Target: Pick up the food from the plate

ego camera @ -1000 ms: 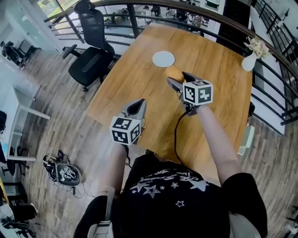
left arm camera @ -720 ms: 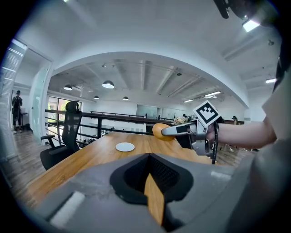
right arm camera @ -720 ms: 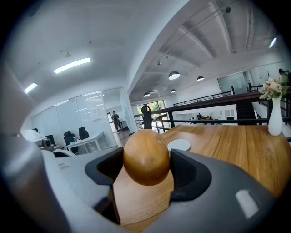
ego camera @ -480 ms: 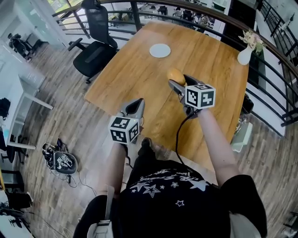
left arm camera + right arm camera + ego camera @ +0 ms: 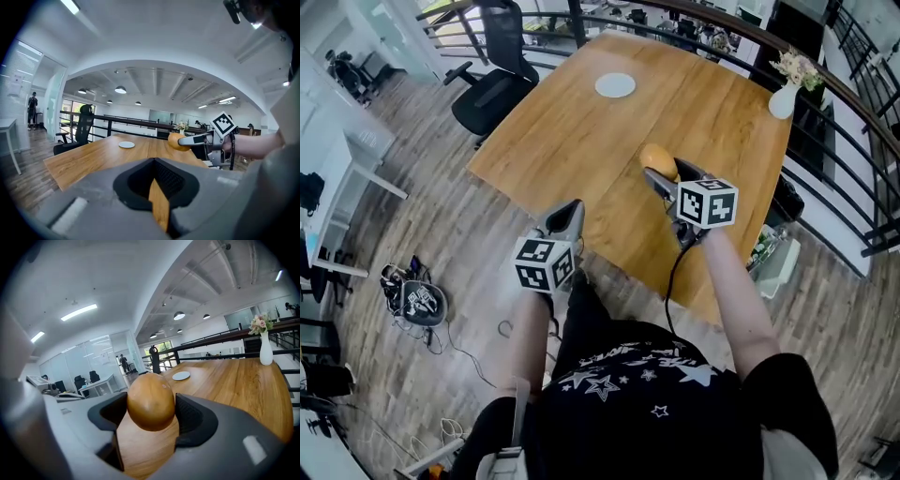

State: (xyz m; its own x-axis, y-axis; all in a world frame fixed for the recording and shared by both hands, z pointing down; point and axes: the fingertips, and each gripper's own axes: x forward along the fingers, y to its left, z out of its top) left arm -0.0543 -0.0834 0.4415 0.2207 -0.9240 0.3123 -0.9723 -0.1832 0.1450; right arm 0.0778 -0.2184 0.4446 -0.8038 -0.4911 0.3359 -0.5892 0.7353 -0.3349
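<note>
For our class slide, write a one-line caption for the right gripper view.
Right gripper holds round brown food above the wooden table, white plate behind.

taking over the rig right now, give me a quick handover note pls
Right tongs: shut on the bun, which they hold in the air over the near part of the table.
Left tongs: shut with nothing in them, by the table's near edge.
Plate: empty, at the far end of the table, well away from both tongs.
Done: the food is off the plate and gripped.
Left: nothing of the pick-up itself, so just keep the grip steady. Where the bun should go is not shown.
</note>
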